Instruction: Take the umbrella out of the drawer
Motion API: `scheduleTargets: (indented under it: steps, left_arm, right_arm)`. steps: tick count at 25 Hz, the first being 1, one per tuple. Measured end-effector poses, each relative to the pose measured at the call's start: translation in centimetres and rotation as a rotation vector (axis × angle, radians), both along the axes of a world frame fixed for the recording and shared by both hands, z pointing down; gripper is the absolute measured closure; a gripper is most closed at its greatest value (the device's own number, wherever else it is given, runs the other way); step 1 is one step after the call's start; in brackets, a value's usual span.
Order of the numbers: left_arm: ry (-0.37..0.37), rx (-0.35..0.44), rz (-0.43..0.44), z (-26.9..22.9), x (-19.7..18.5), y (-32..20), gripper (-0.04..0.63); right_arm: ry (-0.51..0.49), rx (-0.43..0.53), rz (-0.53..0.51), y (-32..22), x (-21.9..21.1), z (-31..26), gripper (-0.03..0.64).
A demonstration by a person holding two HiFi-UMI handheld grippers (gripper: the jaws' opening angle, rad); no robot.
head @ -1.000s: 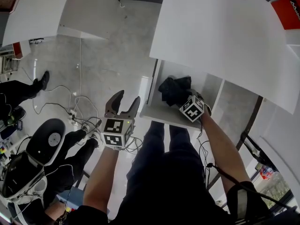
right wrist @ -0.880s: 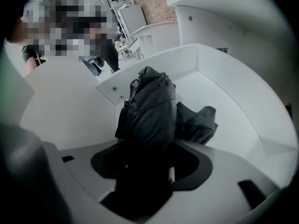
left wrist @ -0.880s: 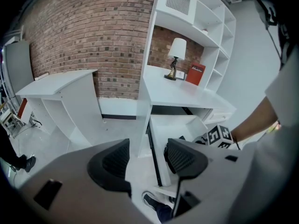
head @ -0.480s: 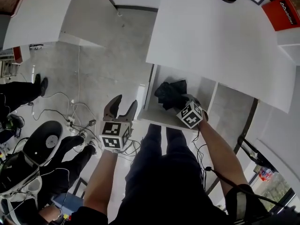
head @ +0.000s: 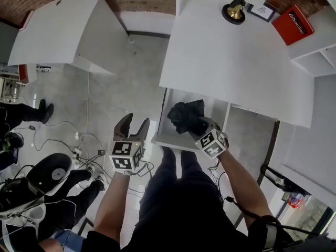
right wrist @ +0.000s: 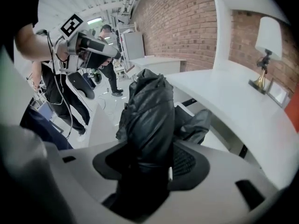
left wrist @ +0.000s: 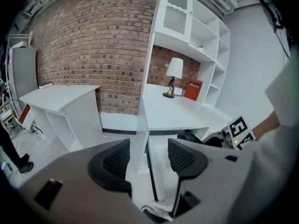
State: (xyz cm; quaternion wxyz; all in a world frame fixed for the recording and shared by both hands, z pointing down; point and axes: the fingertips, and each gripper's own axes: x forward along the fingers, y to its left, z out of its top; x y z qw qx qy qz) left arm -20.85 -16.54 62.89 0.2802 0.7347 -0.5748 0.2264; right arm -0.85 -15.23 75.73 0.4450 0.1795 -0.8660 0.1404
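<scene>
Grip matters: your right tool (right wrist: 148, 162), jaws just closed, clamps the black folded fabric umbrella (right wrist: 149, 108), just above the white open drawer (head: 211, 107). Lift straight, clearing the rim. Your left tool (head: 132, 126) gapes empty alongside.

Steep overhead, two low views; desk (head: 236, 51) shared

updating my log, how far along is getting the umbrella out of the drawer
Done: the drawer stands open, and the right gripper has just closed its jaws on the umbrella. In hand: the umbrella is held up, seemingly above the drawer. Left: carry it clear of the drawer and the desk. The left gripper is open and empty.
</scene>
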Motion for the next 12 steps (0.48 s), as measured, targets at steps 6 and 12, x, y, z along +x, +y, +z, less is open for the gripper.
scheduleTargets:
  steps: [6,12]
  left_arm:
    - [0.021,0.074,-0.010,-3.9,-0.1,-0.1,0.345]
    - [0.036,0.162,0.008,-8.6,0.9,-1.0,0.345]
  right_arm:
    - [-0.113,0.074,0.123,-0.5,-0.5,-7.4,0.380]
    - [-0.220,0.163,0.279,-3.0,0.5,-14.4,0.380]
